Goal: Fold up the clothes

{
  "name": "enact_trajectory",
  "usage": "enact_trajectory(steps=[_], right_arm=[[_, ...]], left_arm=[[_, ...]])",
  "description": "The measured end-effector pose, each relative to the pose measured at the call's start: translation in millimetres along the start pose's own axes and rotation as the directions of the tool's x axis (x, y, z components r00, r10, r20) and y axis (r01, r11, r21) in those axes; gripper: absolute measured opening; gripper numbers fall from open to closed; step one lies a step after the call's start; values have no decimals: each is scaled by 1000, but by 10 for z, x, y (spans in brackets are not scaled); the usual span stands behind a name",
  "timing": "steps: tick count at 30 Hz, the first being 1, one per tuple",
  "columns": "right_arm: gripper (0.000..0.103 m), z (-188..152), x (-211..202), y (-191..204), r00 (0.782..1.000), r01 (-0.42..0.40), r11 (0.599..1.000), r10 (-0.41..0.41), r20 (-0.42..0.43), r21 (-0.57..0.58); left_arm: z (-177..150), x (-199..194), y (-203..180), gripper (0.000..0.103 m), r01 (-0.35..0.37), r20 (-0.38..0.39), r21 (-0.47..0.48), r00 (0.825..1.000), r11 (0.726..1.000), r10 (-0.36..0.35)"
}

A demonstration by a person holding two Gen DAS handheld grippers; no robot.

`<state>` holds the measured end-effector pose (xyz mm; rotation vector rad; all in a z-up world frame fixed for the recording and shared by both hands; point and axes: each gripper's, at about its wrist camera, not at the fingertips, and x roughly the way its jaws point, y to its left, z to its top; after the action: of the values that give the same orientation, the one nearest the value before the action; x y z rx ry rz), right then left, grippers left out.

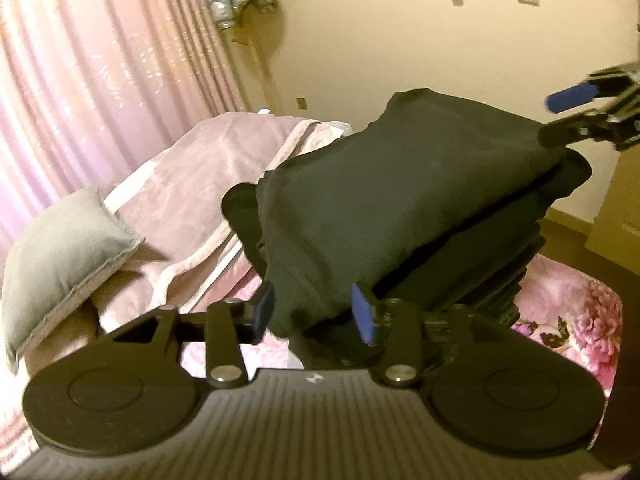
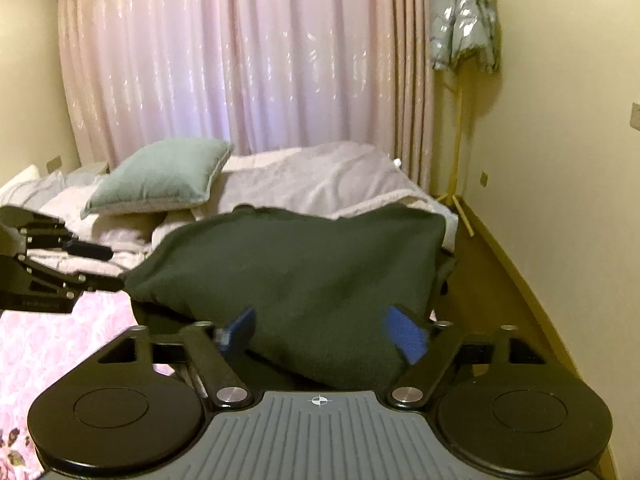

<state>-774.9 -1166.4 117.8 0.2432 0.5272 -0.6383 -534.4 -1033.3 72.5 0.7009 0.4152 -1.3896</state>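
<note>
The left gripper (image 1: 316,312) has its blue pads spread, with a corner of the dark garment (image 1: 400,200) hanging down between them; the pads sit at either side of the cloth and do not pinch it. In the right wrist view this same gripper (image 2: 98,264) shows at the left edge, its fingers parted, the lower one reaching the garment's left corner, though whether it touches is hard to tell. The right gripper (image 2: 324,330) is also spread wide, its pads (image 2: 404,330) flanking the near fold of the garment (image 2: 300,276), the cloth slack between them; from the left wrist view it (image 1: 560,114) appears at the far right, open, by the garment's far corner. The garment lies folded in thick layers on the bed (image 2: 44,344), its right edge close to the bed's side, beyond which a strip of wooden floor (image 2: 500,280) runs along the wall (image 2: 560,160). To the left, floral sheet stays bare. Behind lie a pale quilt (image 2: 320,176) and a grey-green pillow (image 2: 160,176), then pink curtains (image 2: 240,60), and a silver jacket (image 2: 464,16) on a stand in the corner
</note>
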Motion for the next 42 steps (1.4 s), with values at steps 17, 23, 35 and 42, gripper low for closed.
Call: enact_trajectory(steps=[17,23,35,42], right_arm=[[102,-1022,-1199,1060,956,289,927,-266,-125,238],[102,-1240,-1656,1687,927,374,901,-353,-130,219],[102,-1287,-1900,1979,922,384,892,-356,-153,240],[102,-1259,-1946,1932,951,300,934,-277,-137,192]], left_arm=[[-969,-956,-120,96,77,12,-287,997,955,-76],[-1262,-1480,-234,96,120,60,-263,992,957,-108],[-1482,-2069,-479,95,61,48,-304,998,951,-49],[-1383,-2079,-726,95,-31,-11,-335,1000,942,29]])
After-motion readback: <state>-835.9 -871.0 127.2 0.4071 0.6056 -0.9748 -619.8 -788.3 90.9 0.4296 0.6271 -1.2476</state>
